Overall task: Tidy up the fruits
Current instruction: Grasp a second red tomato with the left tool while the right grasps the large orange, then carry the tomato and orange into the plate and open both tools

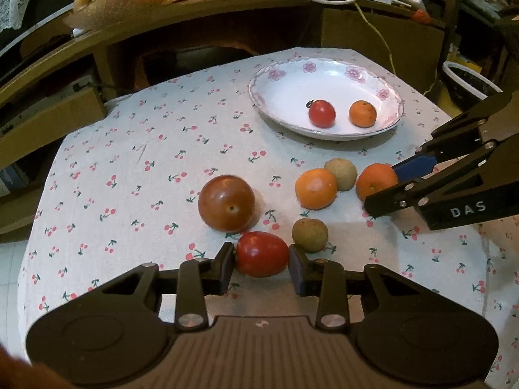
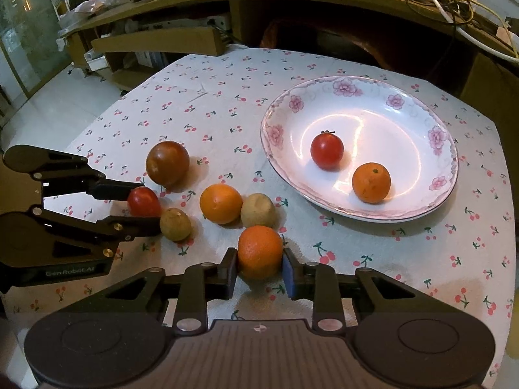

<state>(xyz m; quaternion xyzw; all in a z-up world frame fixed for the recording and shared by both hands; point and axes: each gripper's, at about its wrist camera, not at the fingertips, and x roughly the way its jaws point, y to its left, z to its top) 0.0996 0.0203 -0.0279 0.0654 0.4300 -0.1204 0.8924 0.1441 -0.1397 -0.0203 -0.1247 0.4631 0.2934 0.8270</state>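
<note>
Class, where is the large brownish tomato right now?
In the right wrist view, the large brownish tomato sits on the tablecloth, left of the plate, just behind the left gripper.

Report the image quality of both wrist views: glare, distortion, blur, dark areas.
Left wrist view: strong fisheye bending of the shelf edge; dim, warm background; plate bright but without hard glare; fruit sharp.
Right wrist view: streaky white glare across the plate bowl; dark vignette in the corners; soft shadows beside the fruit; tablecloth evenly lit.
</note>
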